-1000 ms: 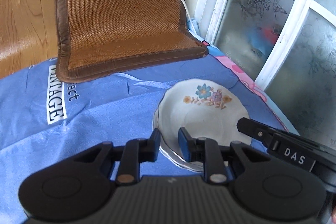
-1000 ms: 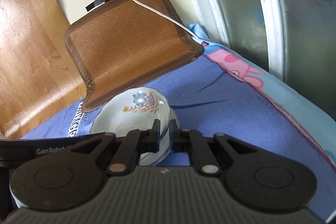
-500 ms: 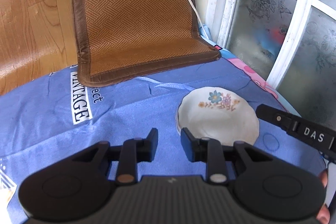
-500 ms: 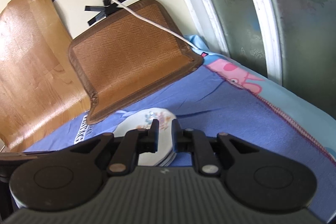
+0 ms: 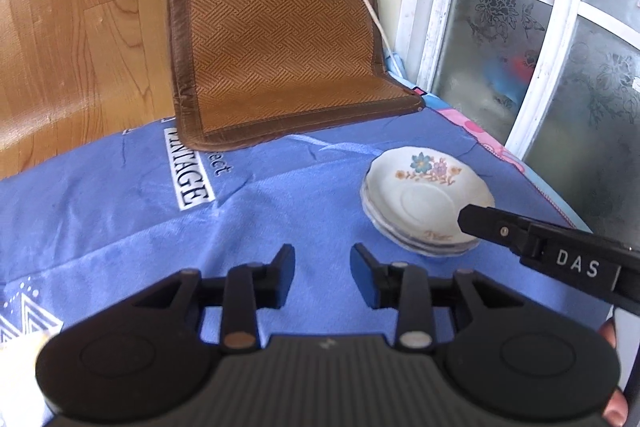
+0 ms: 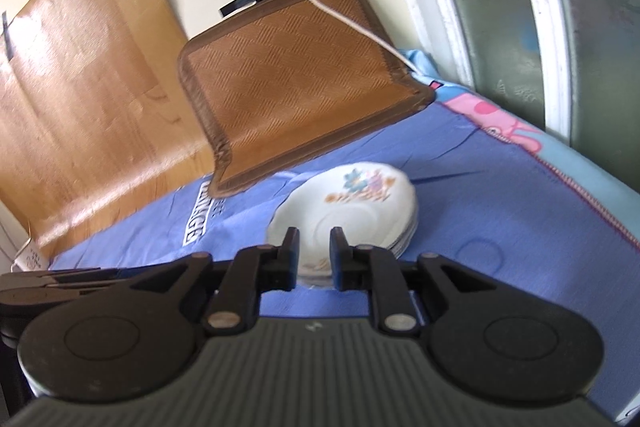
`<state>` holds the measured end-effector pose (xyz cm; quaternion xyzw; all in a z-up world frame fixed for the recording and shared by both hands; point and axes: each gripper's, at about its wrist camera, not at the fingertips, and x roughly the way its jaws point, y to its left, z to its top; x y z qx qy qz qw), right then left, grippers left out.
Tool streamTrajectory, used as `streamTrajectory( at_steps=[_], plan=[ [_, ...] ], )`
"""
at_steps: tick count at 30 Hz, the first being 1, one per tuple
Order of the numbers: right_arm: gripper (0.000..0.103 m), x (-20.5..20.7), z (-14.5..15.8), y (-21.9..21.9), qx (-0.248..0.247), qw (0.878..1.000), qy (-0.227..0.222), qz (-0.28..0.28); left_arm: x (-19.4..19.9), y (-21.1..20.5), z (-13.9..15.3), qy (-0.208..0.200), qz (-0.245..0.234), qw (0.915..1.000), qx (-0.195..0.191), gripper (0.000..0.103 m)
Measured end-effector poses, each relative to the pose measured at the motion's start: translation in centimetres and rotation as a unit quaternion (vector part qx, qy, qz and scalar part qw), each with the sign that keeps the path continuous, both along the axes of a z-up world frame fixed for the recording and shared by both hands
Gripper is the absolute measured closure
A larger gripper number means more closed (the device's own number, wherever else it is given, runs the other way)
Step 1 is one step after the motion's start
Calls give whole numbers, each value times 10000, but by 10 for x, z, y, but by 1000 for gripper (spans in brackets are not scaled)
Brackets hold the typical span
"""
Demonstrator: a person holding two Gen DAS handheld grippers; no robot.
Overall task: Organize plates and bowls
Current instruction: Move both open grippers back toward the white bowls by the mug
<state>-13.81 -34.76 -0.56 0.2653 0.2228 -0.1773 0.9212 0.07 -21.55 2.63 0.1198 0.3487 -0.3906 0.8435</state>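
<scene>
Now left wrist: left gripper [image 5: 322, 273] spread, empty, its jaws just opened; stacked floral plates [image 5: 424, 203] rest near the blue cloth's [image 5: 120, 195] window-side edge. Right wrist: right gripper [image 6: 314, 253] slightly parted, just opened, nothing pinched, plates [image 6: 348, 211] beyond. Release step looks done; next, fetch another dish.

We saw a small stack of white saucers [image 5: 424, 203] with scalloped rims, the top one painted with flowers, sitting upright on the blue cloth [image 5: 120, 211] near the window.
</scene>
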Motion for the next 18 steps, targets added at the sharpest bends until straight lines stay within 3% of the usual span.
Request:
streamTrajectory(
  at_steps=[10, 18],
  plan=[
    [81, 19, 2, 35, 14, 9991, 105, 399, 8, 50, -9, -13, 397, 9992, 0, 54],
    [80, 48, 4, 75, 55, 9954, 168, 947, 21, 104, -13, -95, 935, 9956, 3, 45]
  ],
)
